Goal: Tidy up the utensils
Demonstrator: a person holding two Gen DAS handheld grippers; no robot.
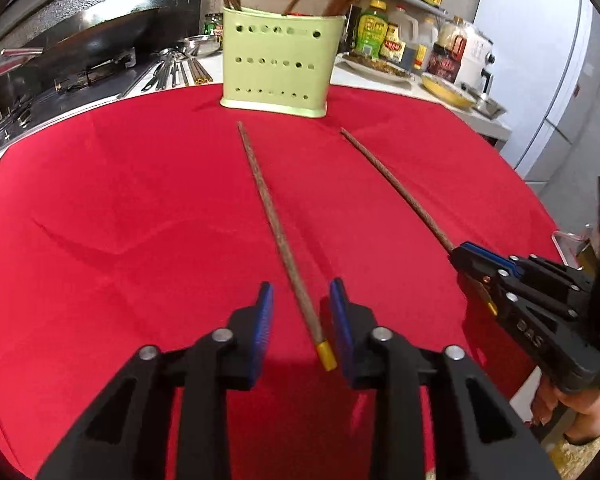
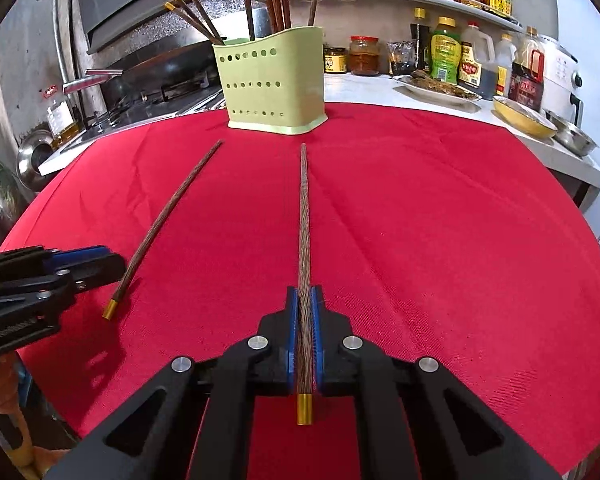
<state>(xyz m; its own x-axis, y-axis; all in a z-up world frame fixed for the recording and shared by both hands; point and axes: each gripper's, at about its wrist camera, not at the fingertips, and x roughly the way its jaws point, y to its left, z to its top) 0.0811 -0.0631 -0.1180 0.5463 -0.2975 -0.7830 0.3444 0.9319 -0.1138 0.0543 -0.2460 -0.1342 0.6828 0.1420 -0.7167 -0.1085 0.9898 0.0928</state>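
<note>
Pickup step: right gripper [image 2: 305, 312] is clamped on 1 chopstick [image 2: 303, 216] at frame centre. Left gripper [image 1: 302, 312], jaws apart, straddles the other chopstick [image 1: 276, 232]; judged next: clamp it, carry both to the holder [image 1: 276, 64].

**Rig appearance**

Left gripper [image 1: 302, 300]: matte black angular linkage arms, round silver pivot pins, ribbed blue pads on the fingers. Right gripper [image 2: 305, 300]: same build (raised lettering on its side housing, only partly legible). Brass-coloured fastener near its linkage.

Left gripper [image 1: 302, 312] agape, right gripper [image 2: 305, 320] clamped
</note>
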